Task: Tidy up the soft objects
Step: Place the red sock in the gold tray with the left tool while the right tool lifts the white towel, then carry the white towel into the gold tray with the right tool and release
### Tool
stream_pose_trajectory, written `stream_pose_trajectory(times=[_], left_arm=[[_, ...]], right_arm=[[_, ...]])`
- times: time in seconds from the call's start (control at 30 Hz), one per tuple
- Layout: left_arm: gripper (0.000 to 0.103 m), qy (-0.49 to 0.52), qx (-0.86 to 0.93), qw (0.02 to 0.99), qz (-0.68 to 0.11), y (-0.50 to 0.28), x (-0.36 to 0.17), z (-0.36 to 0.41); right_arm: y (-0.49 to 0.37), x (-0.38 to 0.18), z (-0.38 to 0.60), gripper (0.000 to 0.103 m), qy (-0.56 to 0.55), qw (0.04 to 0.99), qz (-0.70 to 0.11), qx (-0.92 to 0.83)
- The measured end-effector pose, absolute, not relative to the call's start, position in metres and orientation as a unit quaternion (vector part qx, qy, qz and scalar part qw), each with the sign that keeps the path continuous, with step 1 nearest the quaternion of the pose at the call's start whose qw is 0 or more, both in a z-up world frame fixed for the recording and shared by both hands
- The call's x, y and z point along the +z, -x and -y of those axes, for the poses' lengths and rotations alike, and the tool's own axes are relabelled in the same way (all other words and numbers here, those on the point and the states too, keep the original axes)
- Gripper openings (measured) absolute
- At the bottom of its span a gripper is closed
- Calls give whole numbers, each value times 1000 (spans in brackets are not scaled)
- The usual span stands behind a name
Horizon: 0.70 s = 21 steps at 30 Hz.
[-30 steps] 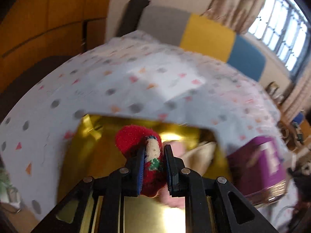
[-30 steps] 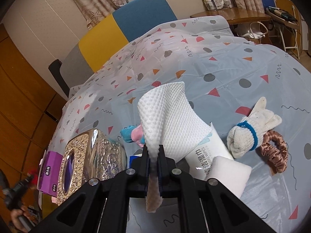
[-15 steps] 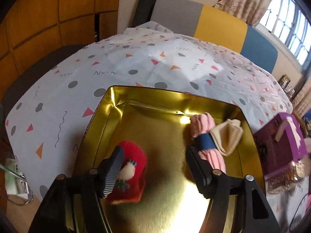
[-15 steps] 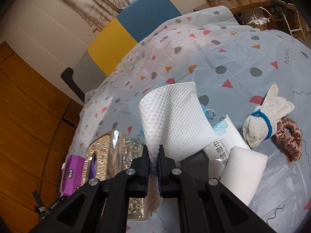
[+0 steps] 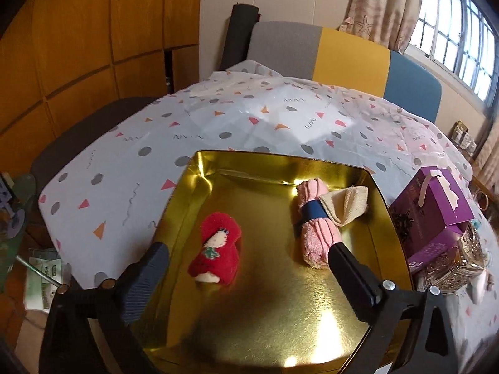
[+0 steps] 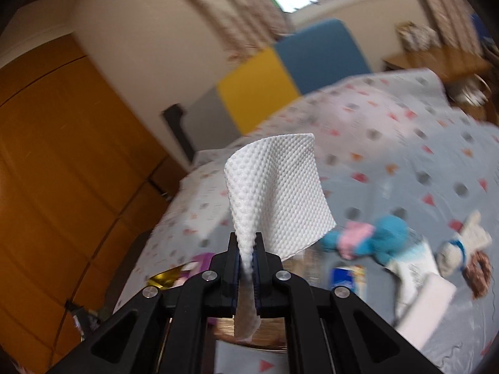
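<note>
Gold tin (image 5: 199, 168), shallow and open, sits on the patterned tablecloth (image 5: 131, 162) and serves as my landmark.

Item one: red sock roll (image 5: 218, 246) with a small doll face, lying on the tin's floor toward its left wall, loose, touching nothing else.

Item two: pink sock roll (image 5: 315, 240) with a dark blue band, on the tin's floor toward the right wall; cream folded cloth (image 5: 346, 205) lies against it on the side nearer that wall.

Item three: purple box (image 5: 436, 215), outside the tin, just beside its right wall.

My left gripper (image 5: 246, 258) hangs above the tin's near end, jaws opening and now spread wide, one finger on either side of the two rolls, gripping nothing.

My right gripper (image 6: 248, 249) is clamped tight on a white dimpled tissue sheet (image 6: 277, 193), which stands up from the pinch and fans out, lifted clear of the tablecloth; only a gold corner of the tin shows low at left in that blurred view.

Item four: outside the tin, on the tablecloth, blue and pink soft toy (image 6: 371, 237), white sock bundle (image 6: 458, 246) with a blue band, brown scrunchie (image 6: 480, 271) just beside it.
</note>
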<state>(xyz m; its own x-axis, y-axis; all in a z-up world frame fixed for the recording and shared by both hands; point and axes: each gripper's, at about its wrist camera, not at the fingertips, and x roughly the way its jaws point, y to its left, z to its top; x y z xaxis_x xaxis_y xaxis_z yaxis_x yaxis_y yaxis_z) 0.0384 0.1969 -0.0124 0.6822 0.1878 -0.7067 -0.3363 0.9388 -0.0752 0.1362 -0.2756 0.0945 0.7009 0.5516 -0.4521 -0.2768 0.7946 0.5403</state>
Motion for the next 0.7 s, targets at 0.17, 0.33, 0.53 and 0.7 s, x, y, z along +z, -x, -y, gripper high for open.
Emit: stream_pose_trajectory(times=[0.17, 0.33, 0.53, 0.7], left_arm=[[103, 86, 150, 916, -362, -31, -5, -194], [103, 82, 156, 917, -357, -23, -1, -197], [103, 73, 178, 917, -350, -13, 1, -203], [103, 76, 194, 916, -344, -6, 2, -212]], right_arm=[[-120, 121, 213, 5, -173, 892, -293, 297], [-103, 127, 149, 6, -133, 873, -295, 365], [-93, 93, 73, 6, -66, 847, -342, 402], [-83, 45, 21, 6, 8, 823, -394, 409]])
